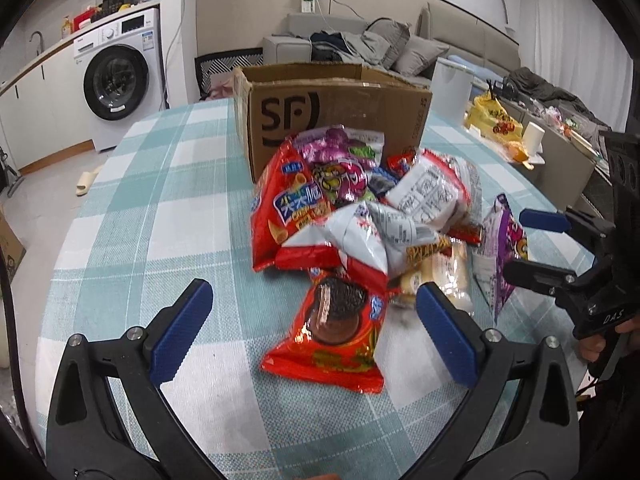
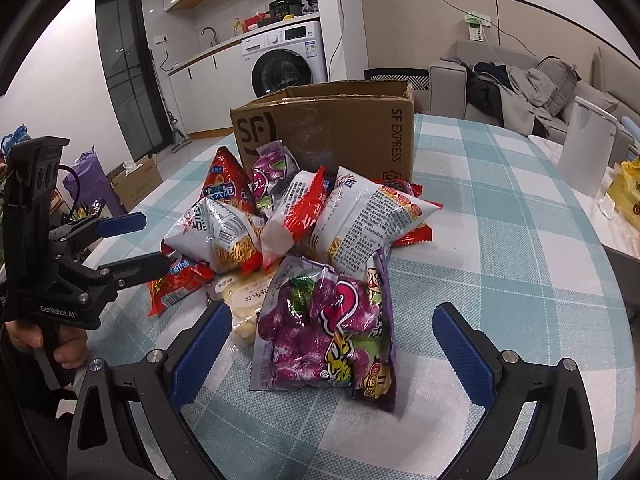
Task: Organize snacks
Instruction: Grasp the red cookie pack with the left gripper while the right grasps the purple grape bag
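Left wrist view is showing both grippers, left gripper point(image 1: 314, 334) and right gripper point(image 2: 332, 346), hanging spread and empty, so the glossy red cookie packet point(image 1: 336, 332) near the checked tablecloth's point(image 1: 160, 208) front edge is risking slipping between smooth pads.

One brown cardboard box point(image 2: 328, 136) printed SF; two purple grape-candy bags point(image 2: 320, 328); three white-and-red crinkled snack bags point(image 2: 360, 216); one red cone-snack bag point(image 1: 280, 216); one red chocolate-pie packet point(image 1: 340, 320); one clear bread packet point(image 2: 244, 304).
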{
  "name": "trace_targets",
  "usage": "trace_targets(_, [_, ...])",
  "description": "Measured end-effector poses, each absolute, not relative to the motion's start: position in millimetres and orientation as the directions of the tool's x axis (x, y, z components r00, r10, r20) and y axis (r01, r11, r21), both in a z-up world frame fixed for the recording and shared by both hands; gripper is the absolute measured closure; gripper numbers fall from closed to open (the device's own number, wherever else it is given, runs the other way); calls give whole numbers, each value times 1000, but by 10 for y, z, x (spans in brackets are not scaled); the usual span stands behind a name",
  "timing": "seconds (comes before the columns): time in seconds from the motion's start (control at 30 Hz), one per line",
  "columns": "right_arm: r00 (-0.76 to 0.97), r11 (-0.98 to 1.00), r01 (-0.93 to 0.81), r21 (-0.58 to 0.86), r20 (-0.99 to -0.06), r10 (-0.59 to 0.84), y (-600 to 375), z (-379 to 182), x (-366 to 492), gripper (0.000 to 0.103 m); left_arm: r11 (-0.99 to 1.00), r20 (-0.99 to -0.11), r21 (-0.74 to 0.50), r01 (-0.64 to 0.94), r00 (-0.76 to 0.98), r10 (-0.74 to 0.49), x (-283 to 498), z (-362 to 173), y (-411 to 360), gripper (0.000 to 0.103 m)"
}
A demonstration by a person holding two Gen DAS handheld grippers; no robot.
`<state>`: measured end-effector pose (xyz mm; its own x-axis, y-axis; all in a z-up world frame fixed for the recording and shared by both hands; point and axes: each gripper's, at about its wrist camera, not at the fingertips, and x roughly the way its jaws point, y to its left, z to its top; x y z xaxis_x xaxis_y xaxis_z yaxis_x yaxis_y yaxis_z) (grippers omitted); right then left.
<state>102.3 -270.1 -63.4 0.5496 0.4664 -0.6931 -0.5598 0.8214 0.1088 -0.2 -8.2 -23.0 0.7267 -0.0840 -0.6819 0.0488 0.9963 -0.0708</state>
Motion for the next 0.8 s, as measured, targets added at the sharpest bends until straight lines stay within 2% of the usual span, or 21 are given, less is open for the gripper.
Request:
trace_targets(0.17, [520, 812, -570, 122, -713, 471, -2685, -687, 1018, 1, 996, -720, -28, 82, 690, -77, -3, -319, -173, 2])
trace_targets(0.5, [484, 806, -572, 151, -731, 481, -2685, -756, 1047, 4, 993, -753, -46, 107, 649, -105, 57, -448, -190, 14])
trace_targets(0.57, [472, 806, -569, 162, -739, 481, -2683, -781, 1070, 12, 993, -761, -57, 105, 639, -111, 78, -462, -161, 19])
trace_targets(0.77, [446, 804, -568, 174, -756, 479, -2660, -835, 1095, 25, 990, -784, -87, 114, 605, -139, 140, -531, -137, 39])
trace_targets(0.8, [444, 802, -571, 177, -755, 483, -2661, -838, 1089, 26, 989, -783, -91, 118, 606, -144, 144, -532, -129, 46])
